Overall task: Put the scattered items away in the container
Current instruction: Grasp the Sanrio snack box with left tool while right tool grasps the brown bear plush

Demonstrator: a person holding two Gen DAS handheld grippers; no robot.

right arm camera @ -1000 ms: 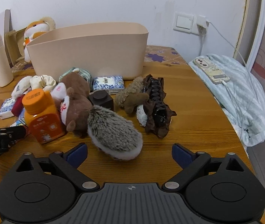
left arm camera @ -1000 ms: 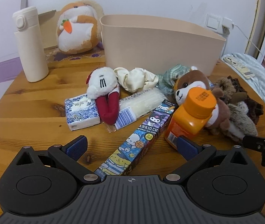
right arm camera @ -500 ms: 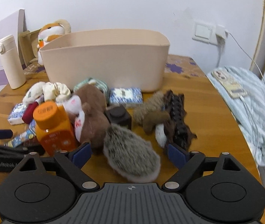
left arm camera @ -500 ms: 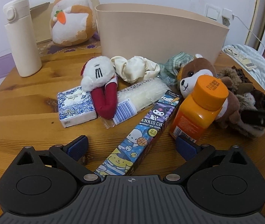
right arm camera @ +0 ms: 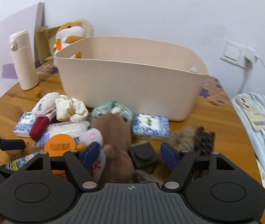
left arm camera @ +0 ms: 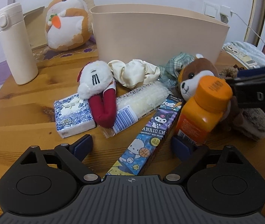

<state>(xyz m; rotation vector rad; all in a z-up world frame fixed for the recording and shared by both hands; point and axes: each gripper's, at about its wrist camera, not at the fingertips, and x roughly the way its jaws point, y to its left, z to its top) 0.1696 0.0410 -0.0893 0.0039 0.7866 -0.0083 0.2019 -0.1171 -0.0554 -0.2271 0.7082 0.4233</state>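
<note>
A beige bin stands at the back of the wooden table. In front of it lie scattered items: a cartoon pencil box, an orange bottle, a brown plush dog, a white-and-red plush, a cream scrunchie, a tissue pack and a plastic-wrapped pack. My left gripper is open low over the pencil box. My right gripper is open, its fingers around the brown plush and a black block.
A cream flask and an orange-white hamster plush stand at the back left. A second tissue pack, a grey furry toy and a dark hair clip lie to the right. A phone lies on striped cloth beyond the table edge.
My right gripper has moved forward and down over the grey furry toy to the brown plush. My left gripper has edged forward toward the pencil box. Both stayed open.
</note>
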